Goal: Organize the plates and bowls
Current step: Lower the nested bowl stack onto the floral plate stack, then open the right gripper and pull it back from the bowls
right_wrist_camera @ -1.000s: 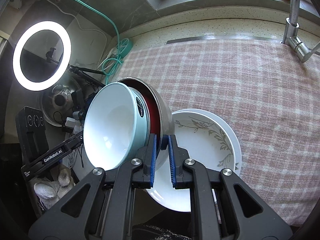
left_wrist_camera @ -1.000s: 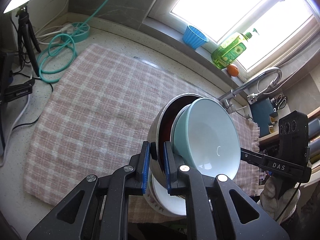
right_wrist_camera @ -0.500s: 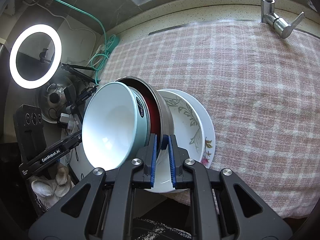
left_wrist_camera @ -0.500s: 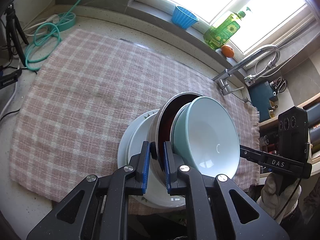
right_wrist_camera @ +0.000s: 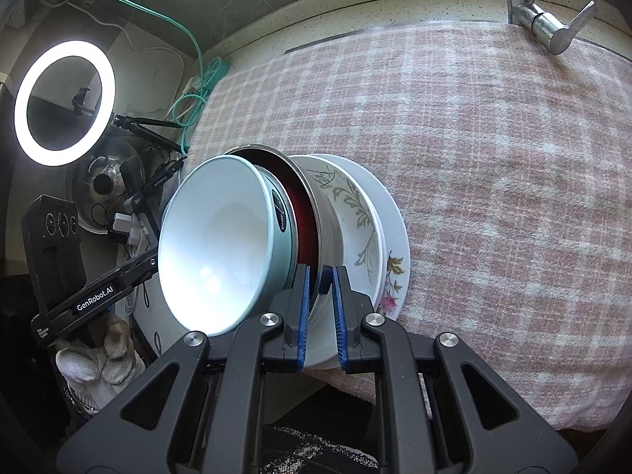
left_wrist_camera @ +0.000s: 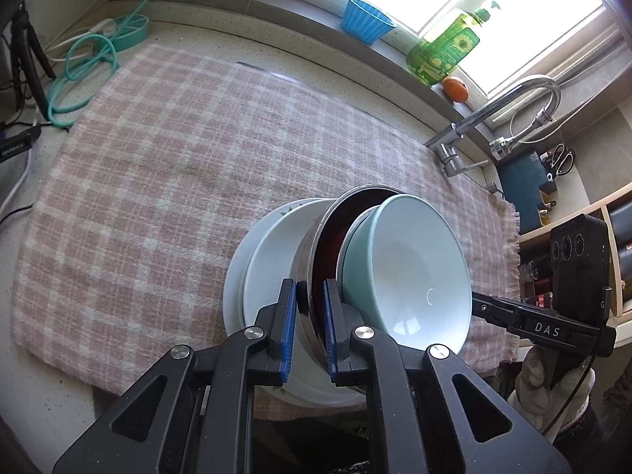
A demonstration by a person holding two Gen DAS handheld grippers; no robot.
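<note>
Steel bowl (left_wrist_camera: 316, 252), red-lined, mint bowl (left_wrist_camera: 414, 276) nested inside, rim clamped in both grippers' jaws.

Checked cloth (left_wrist_camera: 166, 181) over speckled counter (left_wrist_camera: 35, 403)

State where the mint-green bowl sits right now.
In both wrist views the mint-green bowl is nested inside the steel bowl, which both tongs grip by its rim above the stacked plates at the checked cloth's near edge.
</note>
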